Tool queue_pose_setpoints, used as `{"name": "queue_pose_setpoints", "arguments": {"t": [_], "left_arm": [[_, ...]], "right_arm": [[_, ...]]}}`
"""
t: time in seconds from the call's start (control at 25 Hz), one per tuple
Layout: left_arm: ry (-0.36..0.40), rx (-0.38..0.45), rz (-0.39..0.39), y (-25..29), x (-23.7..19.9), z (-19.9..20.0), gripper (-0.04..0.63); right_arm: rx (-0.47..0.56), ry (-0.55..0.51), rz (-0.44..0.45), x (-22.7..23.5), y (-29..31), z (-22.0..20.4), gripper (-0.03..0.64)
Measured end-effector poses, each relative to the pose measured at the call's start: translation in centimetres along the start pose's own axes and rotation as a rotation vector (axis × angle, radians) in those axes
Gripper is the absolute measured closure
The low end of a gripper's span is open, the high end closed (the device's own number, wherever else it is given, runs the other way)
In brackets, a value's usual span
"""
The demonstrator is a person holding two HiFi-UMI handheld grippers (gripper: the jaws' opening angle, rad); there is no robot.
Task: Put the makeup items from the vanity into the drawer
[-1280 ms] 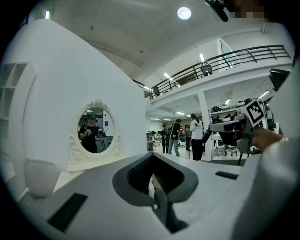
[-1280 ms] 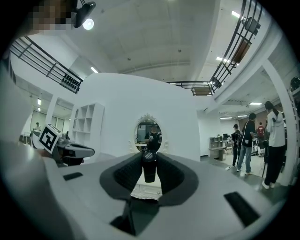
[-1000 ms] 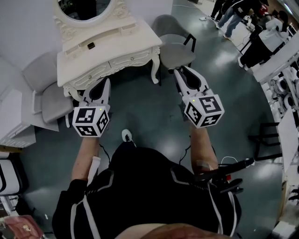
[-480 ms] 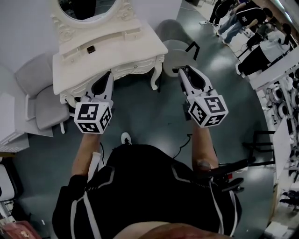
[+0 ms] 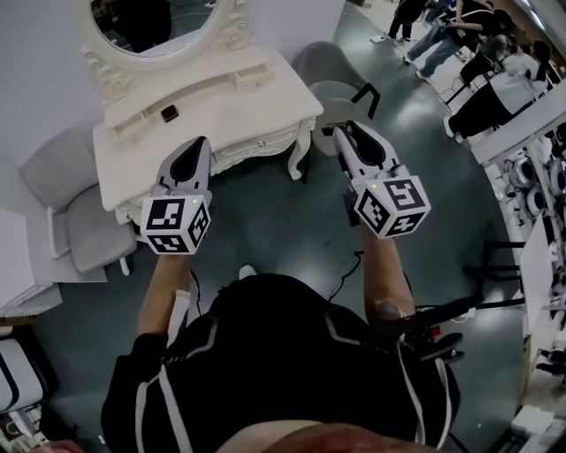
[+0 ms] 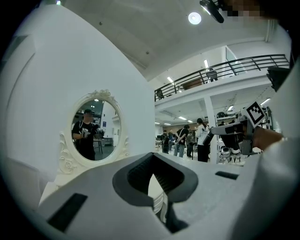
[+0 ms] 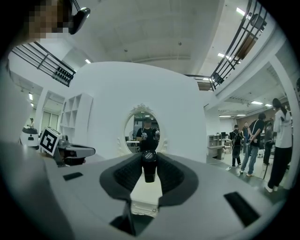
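Two pads of the right gripper (image 7: 149, 159) clamped on a small black makeup tube (image 7: 149, 172), upright at the tips. Left gripper (image 6: 151, 158): tips pressed together. Ahead, the white vanity (image 5: 230, 111), another small dark item (image 5: 168, 112) on it below the mirror (image 5: 155, 22), well apart from both.

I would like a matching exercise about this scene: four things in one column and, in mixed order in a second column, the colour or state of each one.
Things:
1. vanity
2. chair to the right of the vanity in the head view
3. left tongs
4. right tongs

Colours or states:
A. grey
B. closed on a small black item
C. white
D. holding nothing

Right pairs: 1-C, 2-A, 3-D, 4-B.
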State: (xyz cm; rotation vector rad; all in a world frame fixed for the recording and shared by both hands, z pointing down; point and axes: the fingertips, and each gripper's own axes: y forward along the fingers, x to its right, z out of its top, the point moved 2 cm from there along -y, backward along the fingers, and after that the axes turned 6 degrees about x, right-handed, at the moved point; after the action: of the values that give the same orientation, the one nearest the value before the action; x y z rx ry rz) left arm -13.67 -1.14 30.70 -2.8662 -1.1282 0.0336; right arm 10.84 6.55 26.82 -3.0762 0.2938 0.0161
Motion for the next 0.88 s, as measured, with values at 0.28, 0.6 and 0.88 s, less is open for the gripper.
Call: {"name": "queue_pose_setpoints", "arguments": {"t": [0.28, 0.6, 0.88], "left_arm": [[-0.006, 0.011, -0.029, 2.3, -3.1, -0.3, 0.592], [-0.022, -0.021, -0.017, 4.7, -5.7, -1.7, 0.592], [0.007, -0.008, 0.014, 8.7, -6.2, -1.8, 0.592]], "right_arm": [[-0.016, -0.01, -0.025, -0.4, 3.7, -0.3, 0.515], [-0.04, -0.012, -0.014, 0.2, 7.5, -1.0, 0.515], [-0.019, 0.008, 0.046, 3.3, 11.6, -1.5, 0.515]]}}
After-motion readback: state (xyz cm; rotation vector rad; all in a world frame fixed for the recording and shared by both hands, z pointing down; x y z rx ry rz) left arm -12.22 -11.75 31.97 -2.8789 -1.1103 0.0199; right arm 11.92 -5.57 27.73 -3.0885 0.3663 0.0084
